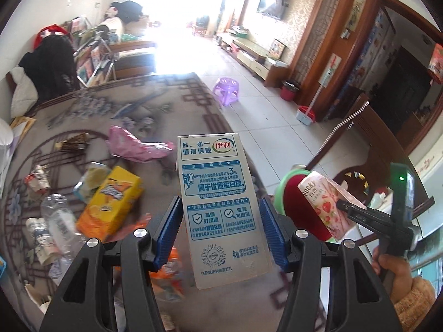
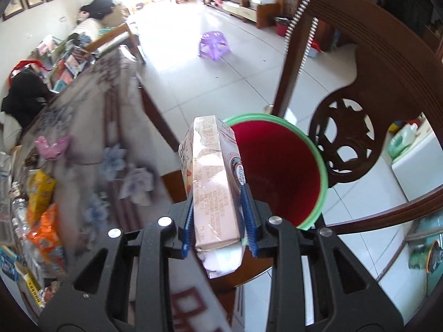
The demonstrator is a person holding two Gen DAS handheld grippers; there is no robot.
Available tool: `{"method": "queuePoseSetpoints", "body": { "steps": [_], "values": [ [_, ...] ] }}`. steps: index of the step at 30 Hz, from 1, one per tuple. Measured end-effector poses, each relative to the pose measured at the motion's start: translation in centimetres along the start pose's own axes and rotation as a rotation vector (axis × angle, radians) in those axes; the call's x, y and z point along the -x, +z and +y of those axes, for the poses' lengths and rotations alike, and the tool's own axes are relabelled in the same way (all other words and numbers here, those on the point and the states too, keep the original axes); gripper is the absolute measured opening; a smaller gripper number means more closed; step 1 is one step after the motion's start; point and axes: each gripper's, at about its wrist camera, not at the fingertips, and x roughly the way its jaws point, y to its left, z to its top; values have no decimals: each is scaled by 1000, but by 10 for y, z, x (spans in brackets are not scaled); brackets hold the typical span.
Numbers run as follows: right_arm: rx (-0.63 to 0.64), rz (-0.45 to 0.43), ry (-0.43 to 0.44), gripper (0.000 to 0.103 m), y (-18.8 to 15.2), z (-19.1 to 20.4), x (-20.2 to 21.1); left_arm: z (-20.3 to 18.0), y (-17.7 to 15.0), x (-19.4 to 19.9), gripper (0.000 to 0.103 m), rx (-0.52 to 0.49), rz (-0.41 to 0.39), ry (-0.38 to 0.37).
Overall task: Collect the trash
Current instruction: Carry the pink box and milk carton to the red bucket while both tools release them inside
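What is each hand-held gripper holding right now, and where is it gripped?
Left hand-held gripper: milk carton, pinched across its lower sides. Right hand-held gripper: pink snack box, clamped across its lower half.

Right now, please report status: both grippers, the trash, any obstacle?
Left gripper shut on milk carton. Right gripper shut on Pocky box, at red bin. Chair back close behind bin.
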Motion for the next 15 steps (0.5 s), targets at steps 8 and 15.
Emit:
{"method": "queuePoseSetpoints", "body": {
  "steps": [8,15],
  "values": [
    [-32,-41,-50,72,7,-26,8,-62,9,-32,54,-98,39,-101],
    [-116,-75,-95,77,-5,-67,37,-125,8,-93,54,-222,141,-218]
  ]
}}
